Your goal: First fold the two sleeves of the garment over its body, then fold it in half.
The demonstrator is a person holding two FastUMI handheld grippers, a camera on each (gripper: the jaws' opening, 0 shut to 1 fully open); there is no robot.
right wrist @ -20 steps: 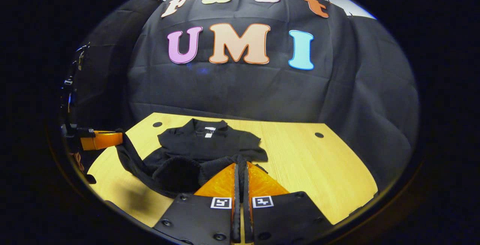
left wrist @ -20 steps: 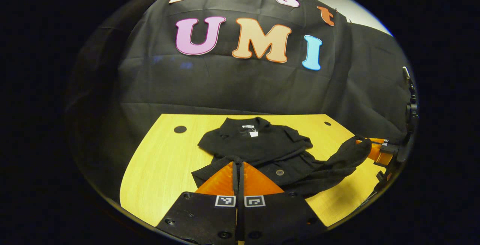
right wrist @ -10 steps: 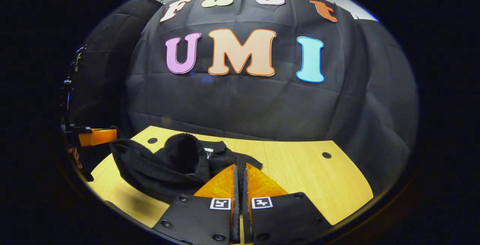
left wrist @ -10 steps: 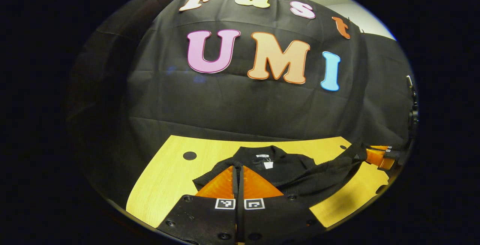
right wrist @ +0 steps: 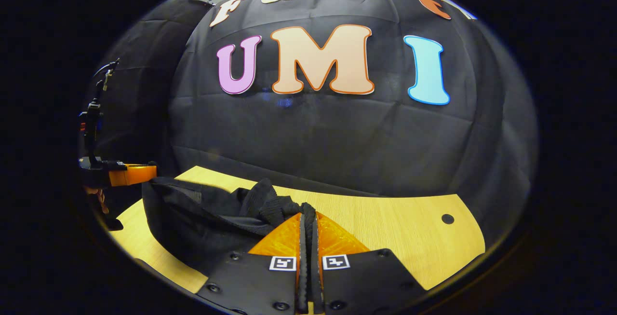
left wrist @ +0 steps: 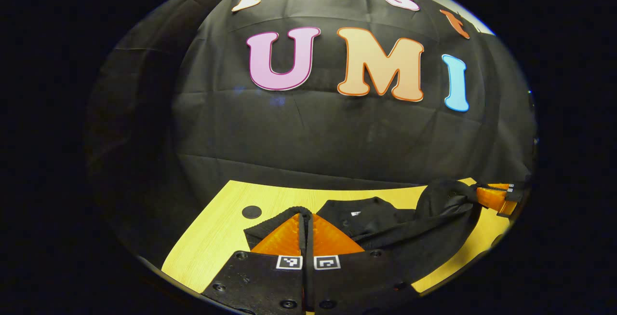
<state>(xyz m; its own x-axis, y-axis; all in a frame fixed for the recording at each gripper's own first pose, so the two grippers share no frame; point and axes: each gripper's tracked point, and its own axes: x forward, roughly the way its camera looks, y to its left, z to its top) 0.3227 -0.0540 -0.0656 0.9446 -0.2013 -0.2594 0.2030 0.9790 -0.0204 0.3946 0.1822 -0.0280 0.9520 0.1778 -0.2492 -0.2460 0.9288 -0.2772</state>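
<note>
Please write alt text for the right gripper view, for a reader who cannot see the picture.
The right claw is shut on an edge of a black garment, lifting it above a yellow wooden table. At the far left, the left claw holds the garment's other end, so the cloth hangs stretched between them, before the booth's black cloth wall.

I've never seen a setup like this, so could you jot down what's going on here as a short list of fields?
garment: black knit cardigan, its near edge lifted off the table
surface: yellow wooden table
left tongs: shut on the cardigan's ribbed hem
right tongs: shut on the cardigan's hem
cloth between tongs: stretched, hanging above the table
backdrop: black cloth wall
</note>
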